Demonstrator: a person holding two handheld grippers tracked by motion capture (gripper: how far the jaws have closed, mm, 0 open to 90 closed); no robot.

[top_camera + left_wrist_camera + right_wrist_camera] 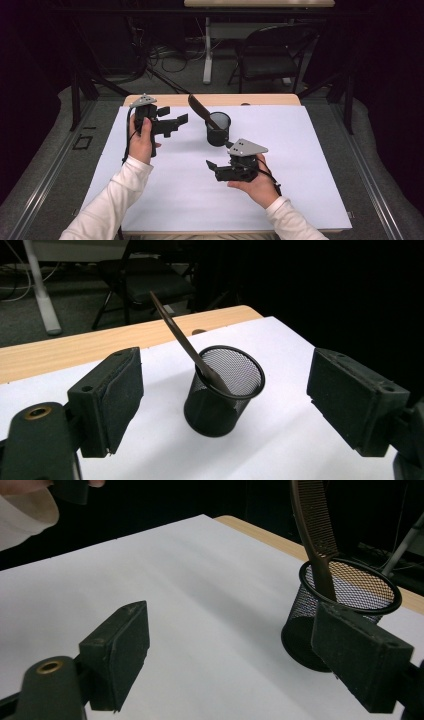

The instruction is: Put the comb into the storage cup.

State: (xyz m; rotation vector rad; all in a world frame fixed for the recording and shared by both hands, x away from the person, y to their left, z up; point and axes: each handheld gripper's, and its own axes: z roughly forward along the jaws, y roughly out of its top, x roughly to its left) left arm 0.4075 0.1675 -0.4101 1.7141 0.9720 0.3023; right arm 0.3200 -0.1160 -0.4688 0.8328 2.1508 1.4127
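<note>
**Both grippers empty, comb standing in the mesh cup**

The left gripper (176, 121) is held above the white sheet that covers the tabletop (300, 165). Its two black fingers (107, 400) are spread wide, and nothing is between them. Ahead of these fingers, and centred in the gap between them in the left gripper view, stands the black round wire-mesh cup (223, 390). It is apart from both fingers and it stands upright on the white sheet.

The dark brown plastic comb (185, 342) rests inside the cup. Its lower end is in the cup, it leans on the rim, and its upper part tilts up and away toward the left gripper's side in the high view.

The right gripper (214, 167) is held low over the sheet, on the near side of the cup. Its fingers (117, 652) are also spread, with only bare white sheet between them. In the right gripper view the cup stands just behind the right-hand finger, which covers part of its wall; whether they touch I cannot tell.

No brand, label or writing can be read on the cup, the comb or the grippers.
</note>
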